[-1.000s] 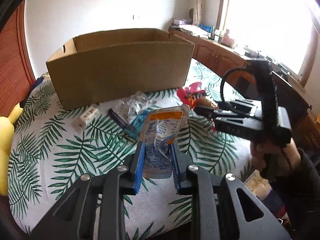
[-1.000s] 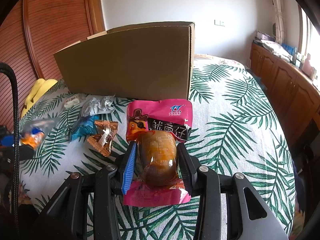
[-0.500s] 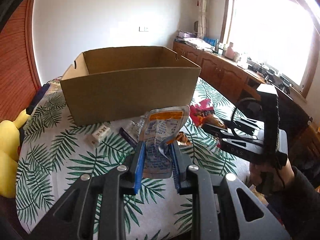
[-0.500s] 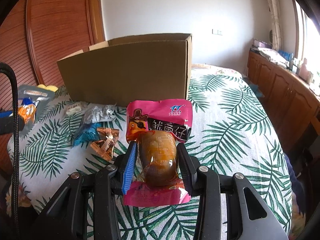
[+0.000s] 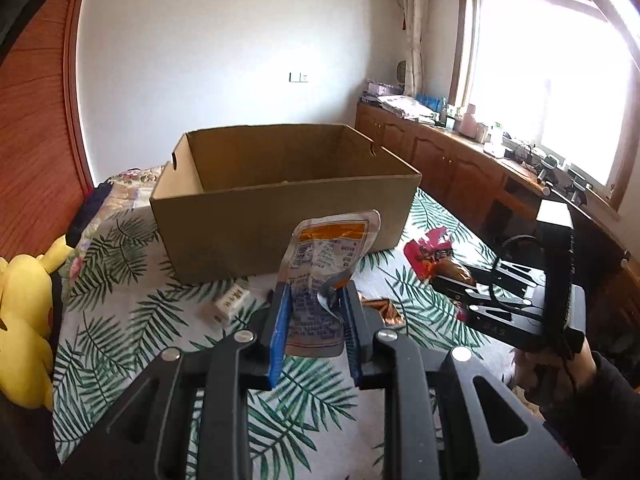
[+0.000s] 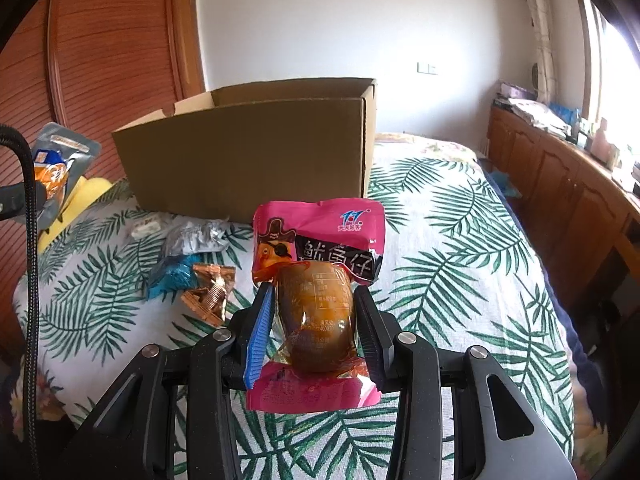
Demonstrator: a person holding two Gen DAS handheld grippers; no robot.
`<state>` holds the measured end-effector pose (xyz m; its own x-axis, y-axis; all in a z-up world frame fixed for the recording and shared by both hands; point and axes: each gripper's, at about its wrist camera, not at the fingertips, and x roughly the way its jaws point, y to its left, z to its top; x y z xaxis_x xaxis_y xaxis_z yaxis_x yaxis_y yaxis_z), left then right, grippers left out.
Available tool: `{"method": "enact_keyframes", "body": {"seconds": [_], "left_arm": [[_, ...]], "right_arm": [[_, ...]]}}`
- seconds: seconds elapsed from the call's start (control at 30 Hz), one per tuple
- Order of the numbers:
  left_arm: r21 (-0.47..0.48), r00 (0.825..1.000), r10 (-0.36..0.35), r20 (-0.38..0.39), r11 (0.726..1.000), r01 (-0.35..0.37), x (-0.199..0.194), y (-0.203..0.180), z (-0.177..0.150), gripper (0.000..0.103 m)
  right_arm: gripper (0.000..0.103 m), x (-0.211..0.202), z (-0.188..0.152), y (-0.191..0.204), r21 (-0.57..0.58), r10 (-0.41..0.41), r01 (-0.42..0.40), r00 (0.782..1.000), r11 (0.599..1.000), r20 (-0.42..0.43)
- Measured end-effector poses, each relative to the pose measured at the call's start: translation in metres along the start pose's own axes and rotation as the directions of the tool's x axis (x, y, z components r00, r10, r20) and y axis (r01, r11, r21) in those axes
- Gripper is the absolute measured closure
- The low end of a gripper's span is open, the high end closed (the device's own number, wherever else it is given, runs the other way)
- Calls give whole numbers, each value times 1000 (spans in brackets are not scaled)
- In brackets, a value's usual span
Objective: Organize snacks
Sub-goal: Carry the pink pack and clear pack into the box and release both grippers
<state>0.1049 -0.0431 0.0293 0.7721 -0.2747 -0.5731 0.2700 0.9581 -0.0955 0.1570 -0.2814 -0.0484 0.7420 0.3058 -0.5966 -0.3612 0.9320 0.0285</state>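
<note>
Risk: left tool (image 5: pixel 315 312) pinches silver pouch (image 5: pixel 326 272) low, right tool (image 6: pixel 314 320) clamps pink packet (image 6: pixel 318 276); either may slip before box (image 5: pixel 280 200) at 12 o'clock.

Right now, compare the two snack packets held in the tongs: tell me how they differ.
The silver pouch in the left tongs is flat, grey with an orange band; the pink packet in the right tongs bulges around a brown lump. The silver pouch is printed opaque; the pink packet has a clear window. Both are gripped upright, short of the cardboard box.
</note>
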Motion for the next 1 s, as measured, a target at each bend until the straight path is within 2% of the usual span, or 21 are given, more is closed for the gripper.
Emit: {"method": "enact_keyframes", "body": {"seconds": [0.3,0.5,1.0], "left_arm": [[-19,999,-7,38,1000,8,1,18,22,81],[-13,998,-1,55,1000,2,7,28,41,81],[7,998,5,65,1000,-5,54,51,88,81]], "right_arm": [[63,-32,31,16,-58,11,-7,998,998,60],[63,-39,54,31,-99,30,-22,996,995,87],[63,-9,113,47,-170,66,-45,990,984,124]]}}
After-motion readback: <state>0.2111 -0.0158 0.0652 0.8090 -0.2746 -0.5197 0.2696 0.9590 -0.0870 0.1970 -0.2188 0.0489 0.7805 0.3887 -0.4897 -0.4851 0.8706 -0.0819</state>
